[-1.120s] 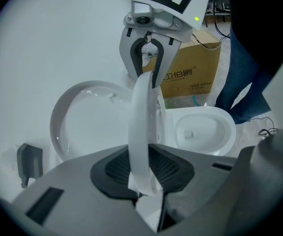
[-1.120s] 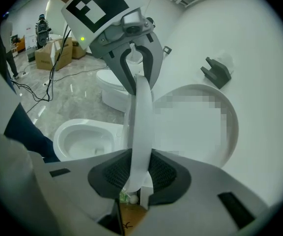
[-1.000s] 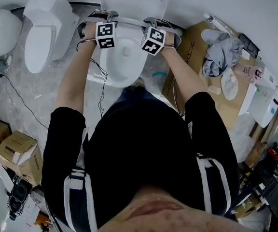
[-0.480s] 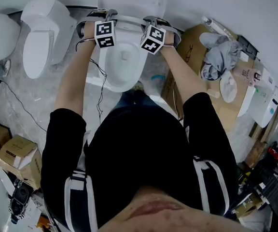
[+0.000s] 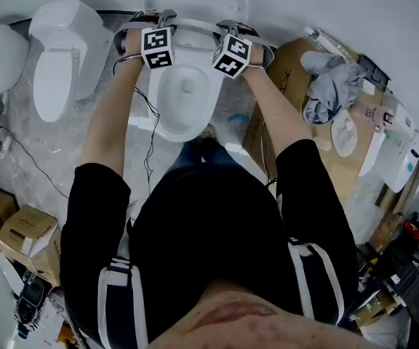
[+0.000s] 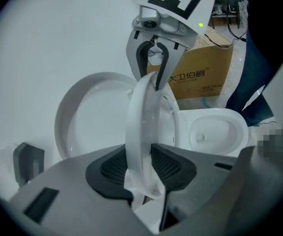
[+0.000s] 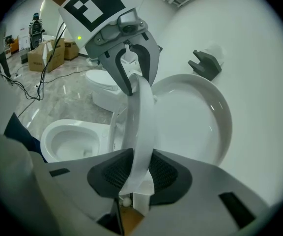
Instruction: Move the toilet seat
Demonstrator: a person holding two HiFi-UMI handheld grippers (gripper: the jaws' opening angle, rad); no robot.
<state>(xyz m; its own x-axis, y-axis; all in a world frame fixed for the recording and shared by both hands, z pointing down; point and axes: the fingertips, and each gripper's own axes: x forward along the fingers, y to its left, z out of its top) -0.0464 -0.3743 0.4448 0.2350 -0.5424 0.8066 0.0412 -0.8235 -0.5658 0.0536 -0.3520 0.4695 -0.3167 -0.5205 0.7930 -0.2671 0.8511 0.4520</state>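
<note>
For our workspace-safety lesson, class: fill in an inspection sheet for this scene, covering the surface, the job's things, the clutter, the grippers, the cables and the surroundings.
Surface: grey marbled floor; no table seen.
Job's things: white plastic toilet seat ring raised on edge above the white ceramic bowl; white lid upright against the wall.
Clutter: grey cloth on flat brown cardboard at right; brown cardboard boxes at lower left.
Grippers: left gripper and right gripper each clamp the seat ring; the left jaws have just been opening slightly, ring between them.
Cables: black cable across the floor at left; thin black cable dangling left of the bowl.
Surroundings: second white toilet at left; white wall behind.
</note>
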